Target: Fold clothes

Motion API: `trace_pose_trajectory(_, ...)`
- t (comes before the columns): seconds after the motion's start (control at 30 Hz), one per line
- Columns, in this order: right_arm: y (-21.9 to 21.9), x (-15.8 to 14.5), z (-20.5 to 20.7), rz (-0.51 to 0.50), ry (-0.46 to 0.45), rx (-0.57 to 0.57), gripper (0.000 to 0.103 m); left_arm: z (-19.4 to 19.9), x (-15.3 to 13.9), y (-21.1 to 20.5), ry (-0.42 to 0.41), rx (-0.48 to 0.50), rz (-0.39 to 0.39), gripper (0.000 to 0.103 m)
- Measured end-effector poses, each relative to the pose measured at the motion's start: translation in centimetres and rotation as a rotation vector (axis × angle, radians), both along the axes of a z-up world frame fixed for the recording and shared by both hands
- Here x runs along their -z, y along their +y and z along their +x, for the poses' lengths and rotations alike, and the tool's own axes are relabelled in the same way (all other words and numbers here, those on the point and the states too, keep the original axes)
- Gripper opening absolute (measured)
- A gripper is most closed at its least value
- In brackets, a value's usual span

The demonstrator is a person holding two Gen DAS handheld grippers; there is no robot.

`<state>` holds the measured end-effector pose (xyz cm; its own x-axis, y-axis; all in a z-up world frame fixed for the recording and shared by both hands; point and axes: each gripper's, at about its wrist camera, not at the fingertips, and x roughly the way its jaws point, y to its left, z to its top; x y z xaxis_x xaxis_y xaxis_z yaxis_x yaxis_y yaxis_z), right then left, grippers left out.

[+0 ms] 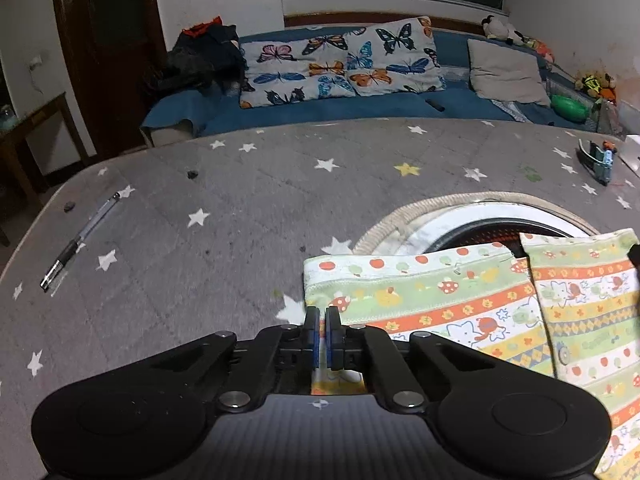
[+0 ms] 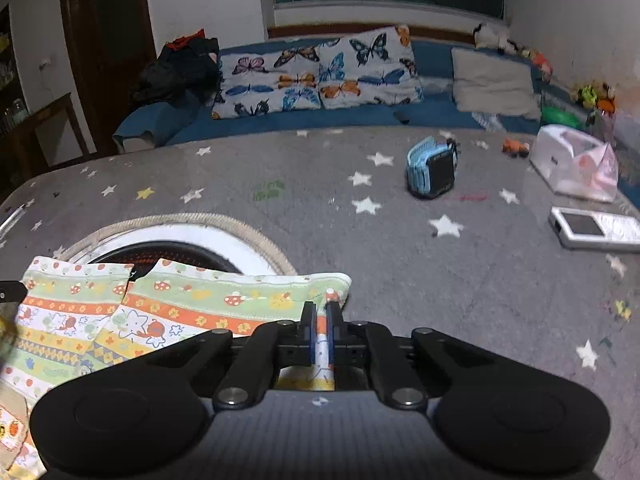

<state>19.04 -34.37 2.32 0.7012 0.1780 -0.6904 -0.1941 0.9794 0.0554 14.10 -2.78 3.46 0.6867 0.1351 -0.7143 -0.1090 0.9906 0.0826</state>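
A small pair of children's trousers (image 1: 440, 304) with green, orange and yellow cartoon stripes lies flat on the grey star-print table cover (image 1: 240, 200), its two leg ends pointing away from me. My left gripper (image 1: 322, 316) is shut on the left edge of the left leg, and cloth shows under its fingers. In the right wrist view, my right gripper (image 2: 320, 312) is shut on the right edge of the trousers (image 2: 200, 304), with a fold of fabric pinched between the blue pads.
A round rope-edged opening (image 1: 480, 224) with a glowing heater sits just beyond the trousers. A pen (image 1: 80, 236) lies at the left. A blue watch (image 2: 434, 170), a plastic bag (image 2: 576, 164) and a white device (image 2: 596, 228) lie at the right. A sofa (image 1: 360, 108) stands behind the table.
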Motion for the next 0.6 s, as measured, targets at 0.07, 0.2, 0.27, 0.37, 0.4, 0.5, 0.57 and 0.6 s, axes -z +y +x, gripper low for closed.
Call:
trace_pose_trajectory(0.07,0.2,0.2,0.4,-0.004,0.007,0.000,0.005,0.0,0.0,0.0,-0.005,-0.005,0.000,0.003)
trace_pose_trajectory(0.2,0.3,-0.1,0.3,-0.024,0.005,-0.020,0.008,-1.2,-0.5,0.7,-0.001,-0.006,-0.053,0.008)
trace_pose_trajectory(0.27,0.3,-0.7,-0.2,-0.023,0.002,-0.032,0.010,-2.5,-1.0,1.0,-0.012,0.004,-0.082,0.009)
trace_pose_trajectory(0.37,0.3,-1.7,-1.8,-0.009,0.003,-0.069,0.011,-5.2,-1.6,1.2,-0.033,0.038,-0.078,0.021)
trace_pose_trajectory(0.4,0.4,-1.9,-2.3,-0.003,0.009,-0.091,0.011,-6.2,-1.7,1.3,-0.040,0.048,-0.071,0.032)
trace_pose_trajectory(0.5,1.1,-2.5,-4.6,0.001,0.025,-0.169,0.020,-8.9,-2.2,1.7,-0.069,0.067,-0.037,0.045)
trace_pose_trajectory(0.57,1.8,-2.6,-6.5,-0.007,0.021,-0.210,0.027,-10.4,-2.4,2.2,-0.072,0.076,-0.029,0.048)
trace_pose_trajectory(0.6,2.1,-2.6,-7.3,-0.007,0.022,-0.227,0.028,-10.9,-2.4,2.5,-0.064,0.077,-0.030,0.050)
